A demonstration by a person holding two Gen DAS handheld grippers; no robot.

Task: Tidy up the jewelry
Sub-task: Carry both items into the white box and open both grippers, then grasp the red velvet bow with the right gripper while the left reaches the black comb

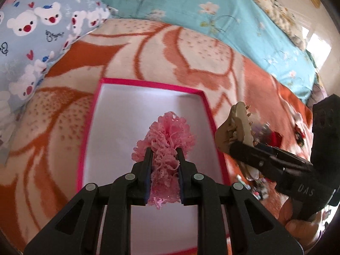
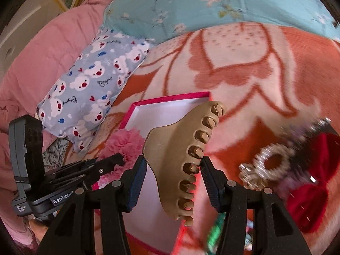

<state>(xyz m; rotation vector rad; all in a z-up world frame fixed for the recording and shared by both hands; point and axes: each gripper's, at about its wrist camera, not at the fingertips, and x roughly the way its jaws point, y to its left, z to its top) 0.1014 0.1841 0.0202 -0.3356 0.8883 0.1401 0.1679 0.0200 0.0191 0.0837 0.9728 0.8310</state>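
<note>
**Two hair pieces held over a pink-rimmed box on the bed**

Bedding fills the whole background: an orange-and-cream flowered blanket (image 1: 148,48) covers the bed, with a bear-print pillow (image 1: 31,27) at the far left and a turquoise floral quilt (image 1: 191,4) along the far side. On the blanket lies a shallow box (image 1: 93,114) with a bright pink rim and a bare white floor.

The left gripper (image 1: 163,150) hangs over the box, its jaws closed on a pink lace scrunchie (image 1: 164,131). This piece looks soft, light and springy; it squashes between the jaws and should drop without harm, though its frills could snag on a fingertip at release.

The right gripper (image 2: 173,159) is just right of the box's right rim, jaws pressing on a beige claw clip (image 2: 180,155) held across its body, teeth pointing right. The clip seems stiff, smooth plastic, so it may twist or slip under a narrow hold; taking it across the broad back, as here, looks the safest grip. Its teeth could break if dropped hard, though the box floor is low and close.

Right of the box, a blurred heap waits on the blanket: a red velvet bow (image 2: 314,191), a ring of pale stones (image 2: 274,161) and smaller bits I cannot make out.

The box floor is open and its rim low, so either piece has room to go down. The two grippers sit near each other, so moving one at a time would be wise.
</note>
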